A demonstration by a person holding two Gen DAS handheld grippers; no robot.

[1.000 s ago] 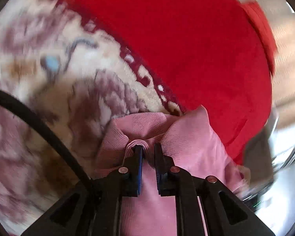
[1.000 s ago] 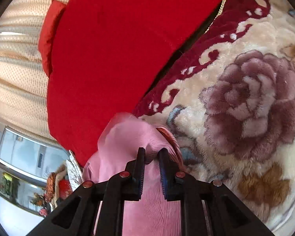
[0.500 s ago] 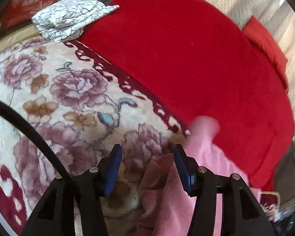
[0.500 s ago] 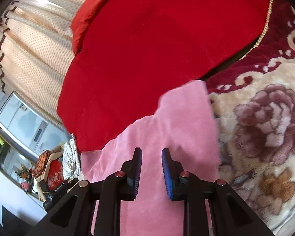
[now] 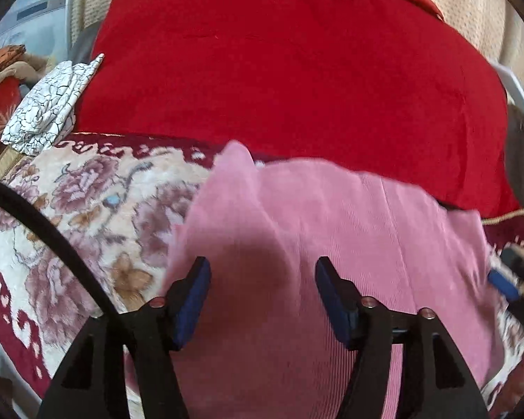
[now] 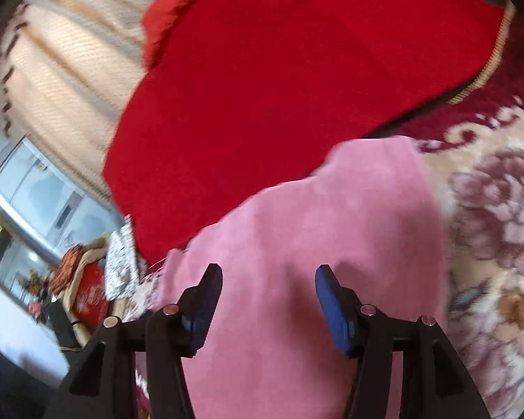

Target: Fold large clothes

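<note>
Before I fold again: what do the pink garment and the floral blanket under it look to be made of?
Pink garment: likely fine-ribbed knit or corduroy-like cloth, matte; thin parallel ribs show across it, and it drapes softly. Floral blanket: looks like plush fleece, with a fuzzy pile and soft-edged rose print, probably synthetic, though that cannot be confirmed by sight.

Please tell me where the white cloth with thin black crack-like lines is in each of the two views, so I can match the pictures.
Left wrist view: the folded white cloth with black crack-like lines lies at the left edge, beside the large red blanket.
Right wrist view: it shows small and blurred at lower left, below the blanket's corner.
Shared landmark: the pink ribbed garment ahead of each tool.
</note>
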